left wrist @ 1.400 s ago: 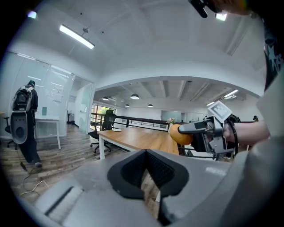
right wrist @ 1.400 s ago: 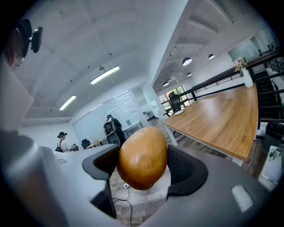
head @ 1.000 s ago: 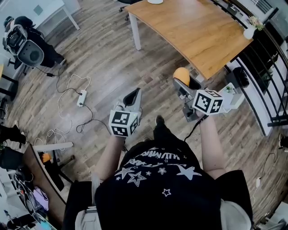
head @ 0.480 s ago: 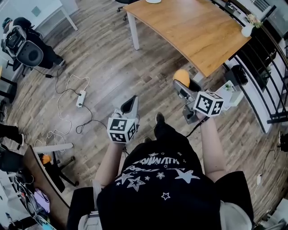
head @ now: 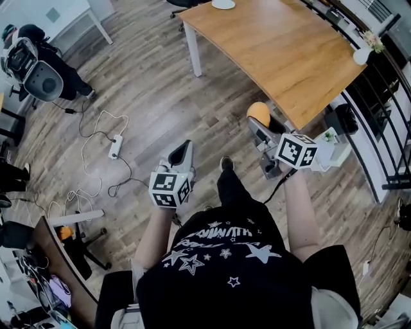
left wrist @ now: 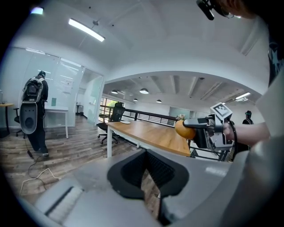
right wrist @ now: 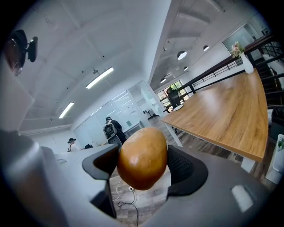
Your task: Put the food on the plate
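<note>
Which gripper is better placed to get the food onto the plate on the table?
Right. The right gripper clamps the orange-brown food and is nearer the wooden table; the left gripper has nothing between its jaws. The white plate sits at the table's far end.

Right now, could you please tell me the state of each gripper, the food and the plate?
Left gripper: shut, nothing between its jaws.
Right gripper: shut on the food, held up near the table.
Food: clamped between the right gripper's jaws, not yet on the plate.
Plate: at the table's far end, looks bare.
</note>
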{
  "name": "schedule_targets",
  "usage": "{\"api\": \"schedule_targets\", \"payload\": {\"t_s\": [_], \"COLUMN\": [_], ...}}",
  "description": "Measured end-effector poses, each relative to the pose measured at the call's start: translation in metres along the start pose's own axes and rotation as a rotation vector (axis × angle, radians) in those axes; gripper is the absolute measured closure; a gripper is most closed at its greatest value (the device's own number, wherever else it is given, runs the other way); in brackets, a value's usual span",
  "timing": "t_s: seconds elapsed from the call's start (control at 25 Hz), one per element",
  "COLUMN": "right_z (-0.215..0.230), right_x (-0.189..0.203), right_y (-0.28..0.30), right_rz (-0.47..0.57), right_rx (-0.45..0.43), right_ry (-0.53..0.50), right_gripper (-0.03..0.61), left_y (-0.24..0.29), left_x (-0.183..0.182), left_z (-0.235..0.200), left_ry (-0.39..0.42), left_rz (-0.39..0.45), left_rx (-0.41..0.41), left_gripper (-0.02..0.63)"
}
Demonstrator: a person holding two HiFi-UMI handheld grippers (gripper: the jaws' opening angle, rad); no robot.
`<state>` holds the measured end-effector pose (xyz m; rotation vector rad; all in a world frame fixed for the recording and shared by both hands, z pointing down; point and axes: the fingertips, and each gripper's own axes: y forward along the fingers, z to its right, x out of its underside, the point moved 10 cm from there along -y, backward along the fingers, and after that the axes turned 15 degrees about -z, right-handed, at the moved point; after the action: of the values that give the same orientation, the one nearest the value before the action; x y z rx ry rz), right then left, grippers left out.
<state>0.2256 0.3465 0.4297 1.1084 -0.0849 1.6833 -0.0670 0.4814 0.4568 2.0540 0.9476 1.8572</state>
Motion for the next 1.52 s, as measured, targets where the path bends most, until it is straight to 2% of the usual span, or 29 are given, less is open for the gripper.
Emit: {"api": "schedule_targets", "payload": {"t_s": [0.4, 0.72, 1.2, 1.52], "right_z": [0.062, 0.106, 0.166, 0.181], "right_x": [-0.099, -0.160, -0.228, -0.249], "right_y": [0.068, 0.094, 0.119, 0.129], "right_rz": [-0.003, 0.003, 0.022, 0.024], "right_rx": [-0.041, -0.058, -0.067, -0.069], "right_ry": [-0.001, 0.005, -0.002, 0.032], "right_gripper": [0.230, 0.230, 0.230, 0.230], "left_y": [0.087, 0.139, 0.212, 0.229], "left_x": [-0.074, -0.125, -0.179, -0.206], "left_z": [-0.034, -0.049, -0.063, -0.070], "left_ry": [-0.001, 0.002, 0.011, 0.011], "left_rz": [-0.013, -0.015, -0.003, -0.008], "left_rx": [-0.029, -0.052, -0.071, -0.072], "left_gripper": [0.612, 0.612, 0.612, 0.612]}}
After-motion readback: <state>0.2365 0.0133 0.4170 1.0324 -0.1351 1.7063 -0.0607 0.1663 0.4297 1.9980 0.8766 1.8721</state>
